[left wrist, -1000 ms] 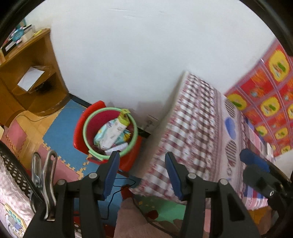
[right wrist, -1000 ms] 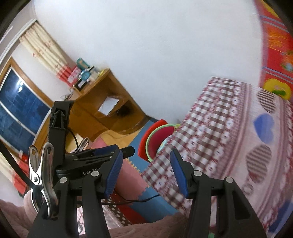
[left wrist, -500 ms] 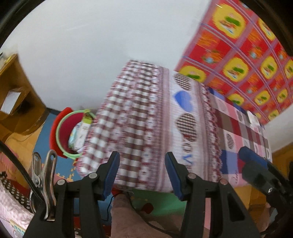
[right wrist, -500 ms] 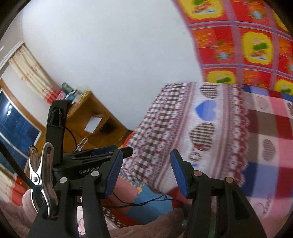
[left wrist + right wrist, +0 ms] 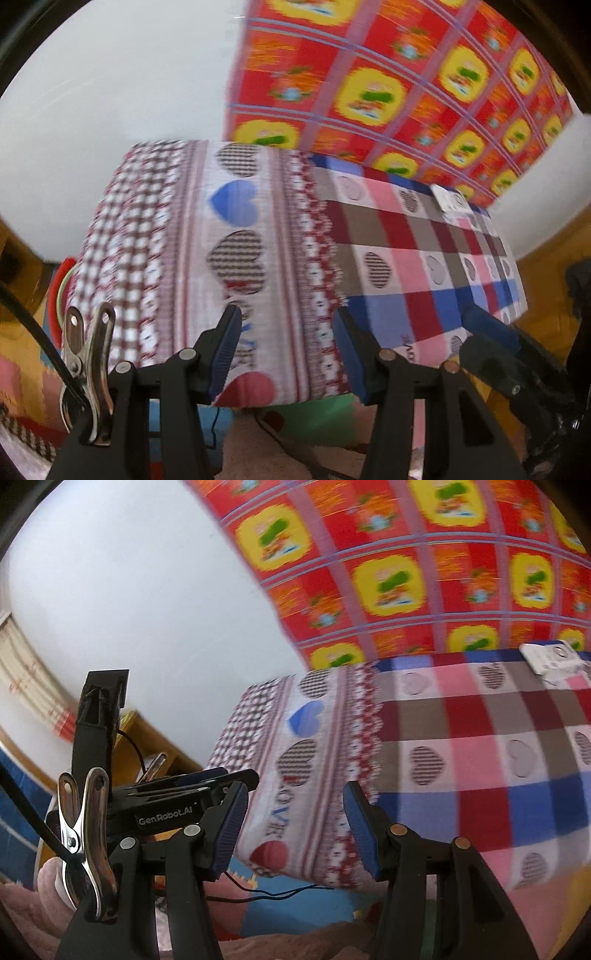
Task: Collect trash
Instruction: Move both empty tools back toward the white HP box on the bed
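A bed (image 5: 369, 236) under a patchwork heart-print sheet fills both views, backed by a red-and-yellow cartoon wall cloth (image 5: 406, 81) and a plain white wall (image 5: 129, 609). At the left edge of the left wrist view only a sliver of the red bin (image 5: 59, 280) with its green rim shows, tucked beside the bed's checked end and mostly hidden. The likely trash is a pale, flat wrapper (image 5: 550, 661), blurred, lying on the far side of the sheet close to the wall cloth; the left wrist view shows it too (image 5: 452, 201). Both tools hang short of the bed with nothing between their pads: the left gripper (image 5: 286, 354) stands with jaws apart, and so does the right gripper (image 5: 295, 830). This reads as the search-and-approach step. Next, one claw should reach across the sheet to the wrapper, pinch it without gathering cloth, and carry it to the bin.
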The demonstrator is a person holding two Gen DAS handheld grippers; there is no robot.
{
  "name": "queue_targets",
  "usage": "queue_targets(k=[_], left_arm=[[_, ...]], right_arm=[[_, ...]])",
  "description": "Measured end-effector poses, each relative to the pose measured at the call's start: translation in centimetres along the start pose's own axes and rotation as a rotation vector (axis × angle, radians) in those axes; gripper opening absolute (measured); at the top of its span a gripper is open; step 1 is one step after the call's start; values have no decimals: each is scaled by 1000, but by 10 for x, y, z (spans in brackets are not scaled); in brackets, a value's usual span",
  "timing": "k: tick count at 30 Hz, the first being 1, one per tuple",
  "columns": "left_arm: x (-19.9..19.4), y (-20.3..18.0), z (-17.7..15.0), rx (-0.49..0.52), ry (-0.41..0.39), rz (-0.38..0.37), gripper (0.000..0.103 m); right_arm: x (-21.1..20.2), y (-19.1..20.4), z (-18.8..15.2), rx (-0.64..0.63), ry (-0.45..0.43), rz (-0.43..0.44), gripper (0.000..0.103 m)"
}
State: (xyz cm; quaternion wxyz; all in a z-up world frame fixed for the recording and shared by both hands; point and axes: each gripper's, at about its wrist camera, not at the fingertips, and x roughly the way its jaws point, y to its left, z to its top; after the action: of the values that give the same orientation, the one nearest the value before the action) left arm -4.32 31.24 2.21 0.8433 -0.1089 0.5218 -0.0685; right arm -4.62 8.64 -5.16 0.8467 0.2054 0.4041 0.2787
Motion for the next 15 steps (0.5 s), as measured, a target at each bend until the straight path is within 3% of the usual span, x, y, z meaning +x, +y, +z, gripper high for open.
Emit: queue_targets(k=[15], left_arm=[[50,-101,49,225,53,-146,53]], right_arm=[[-44,-95,19,175,-137,-180,56]])
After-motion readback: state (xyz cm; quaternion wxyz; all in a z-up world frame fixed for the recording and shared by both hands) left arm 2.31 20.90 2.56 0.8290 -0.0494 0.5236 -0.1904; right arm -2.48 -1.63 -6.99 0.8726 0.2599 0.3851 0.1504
